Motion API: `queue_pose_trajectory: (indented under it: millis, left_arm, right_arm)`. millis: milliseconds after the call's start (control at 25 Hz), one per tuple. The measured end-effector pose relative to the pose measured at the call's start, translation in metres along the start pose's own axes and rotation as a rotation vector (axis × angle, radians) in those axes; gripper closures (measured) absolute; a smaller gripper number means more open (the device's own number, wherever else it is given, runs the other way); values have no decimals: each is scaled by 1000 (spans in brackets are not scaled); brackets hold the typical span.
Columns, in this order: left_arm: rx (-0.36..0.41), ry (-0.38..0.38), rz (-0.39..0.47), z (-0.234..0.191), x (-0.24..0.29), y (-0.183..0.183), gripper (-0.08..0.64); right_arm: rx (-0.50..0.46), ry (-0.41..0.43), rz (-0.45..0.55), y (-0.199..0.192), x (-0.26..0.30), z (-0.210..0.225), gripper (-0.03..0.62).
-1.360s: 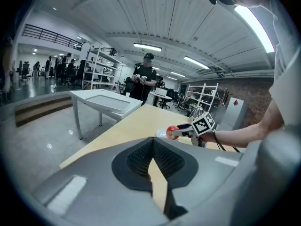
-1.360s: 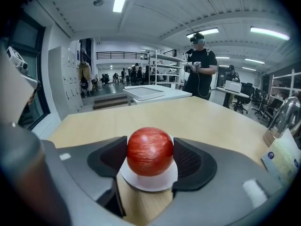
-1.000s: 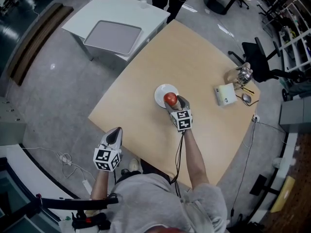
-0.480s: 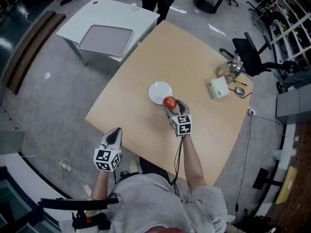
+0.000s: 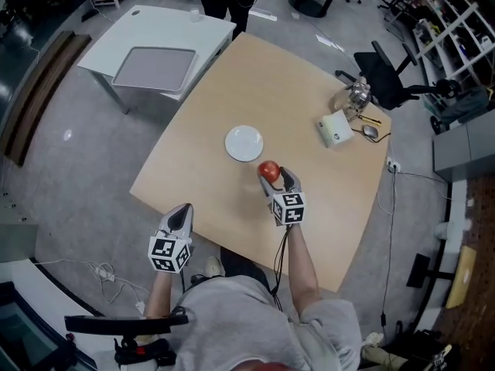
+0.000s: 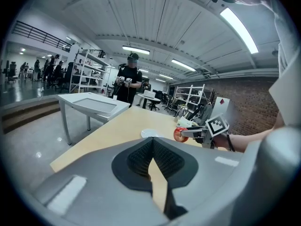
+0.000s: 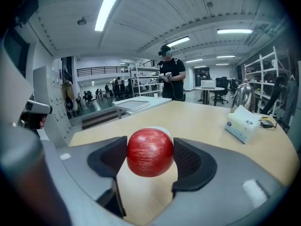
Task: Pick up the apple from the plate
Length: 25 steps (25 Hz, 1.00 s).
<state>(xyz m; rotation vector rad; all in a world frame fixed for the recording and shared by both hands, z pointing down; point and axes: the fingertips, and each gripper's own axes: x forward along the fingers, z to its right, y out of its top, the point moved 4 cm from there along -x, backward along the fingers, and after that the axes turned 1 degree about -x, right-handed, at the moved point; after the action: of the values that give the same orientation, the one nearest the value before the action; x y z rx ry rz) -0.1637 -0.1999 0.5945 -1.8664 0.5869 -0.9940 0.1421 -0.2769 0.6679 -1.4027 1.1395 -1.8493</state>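
A red apple (image 5: 269,170) (image 7: 150,152) hangs above the wooden table (image 5: 309,99), clamped in my right gripper (image 5: 274,175) (image 7: 150,160), which is shut on it. The white plate (image 5: 244,143) lies bare on the table, up and left of the apple; behind the apple in the right gripper view only its rim (image 7: 162,129) shows. My left gripper (image 5: 182,216) (image 6: 153,158) is shut and holds nothing, off the table's near left edge. The left gripper view also catches the apple (image 6: 179,134) and the plate (image 6: 150,133) from the side.
A tissue box (image 5: 335,128) (image 7: 242,122), a glass pot (image 5: 356,97) and a mouse (image 5: 370,132) sit near the table's right corner. A white side table (image 5: 158,41) with a grey tray (image 5: 155,69) stands beyond the left edge. A person (image 7: 172,79) stands at the far side.
My right gripper has lifted the apple off the plate and drawn it back toward me. The plate is now bare. The left gripper has stayed where it was.
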Motion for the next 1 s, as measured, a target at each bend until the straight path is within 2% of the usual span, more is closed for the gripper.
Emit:
queue_pose_trajectory:
  millis: [320,640,1000]
  left_arm:
    - [26,-54,-11,16,1,-3,540]
    - [51,-107,-27,31,8,-9,540]
    - [79,-158,-47,43,11,-14,540]
  right_arm:
    - [112,-58,30,-18,-38,3,279]
    - [209,-131,17,-58,-73,11,279]
    - [277,-198,-6,-99,-102,19,278]
